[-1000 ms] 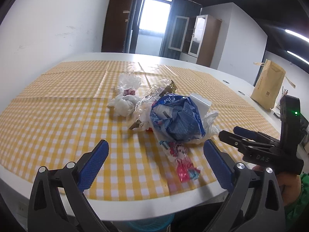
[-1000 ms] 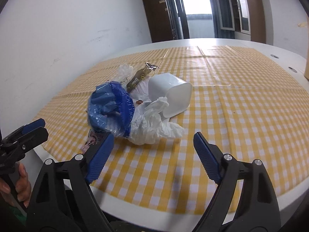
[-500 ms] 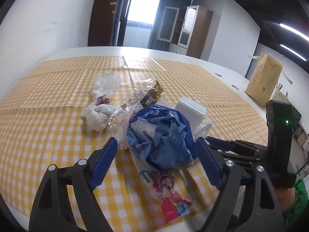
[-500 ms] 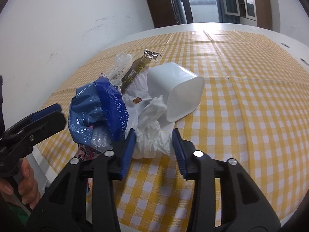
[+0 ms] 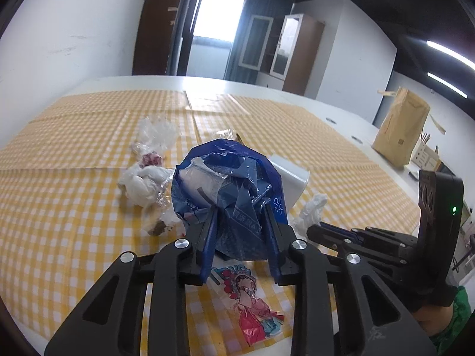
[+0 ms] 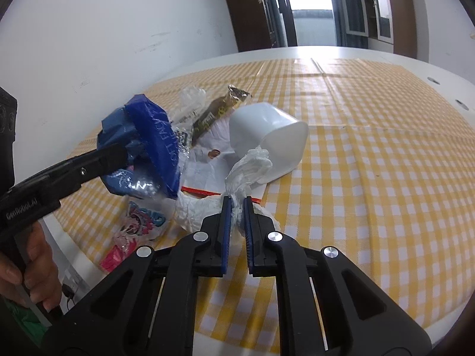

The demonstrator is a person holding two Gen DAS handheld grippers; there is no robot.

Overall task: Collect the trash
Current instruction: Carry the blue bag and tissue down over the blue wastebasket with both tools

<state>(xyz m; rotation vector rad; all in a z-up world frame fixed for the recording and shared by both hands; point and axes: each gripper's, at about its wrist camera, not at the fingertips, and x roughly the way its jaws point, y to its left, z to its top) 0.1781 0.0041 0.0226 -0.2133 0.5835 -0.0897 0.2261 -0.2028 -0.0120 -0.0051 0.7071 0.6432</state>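
Gripping two pieces of trash at once, the person works at the near edge of the tabletop (image 6: 386,154). The left gripper (image 5: 240,222) has its jaws closed partway around the crumpled blue plastic bag (image 5: 228,184), which appears lifted slightly off the checked cloth. The right gripper (image 6: 236,207) has its jaws nearly together, pinching the white crumpled tissue (image 6: 246,172) that lies just beside the overturned white cup (image 6: 267,136). For a clean lift, keep both grips firm and raise each straight up, so that the tissue does not drag the cup and the bag does not snag the printed wrapper (image 5: 252,305) beneath it.
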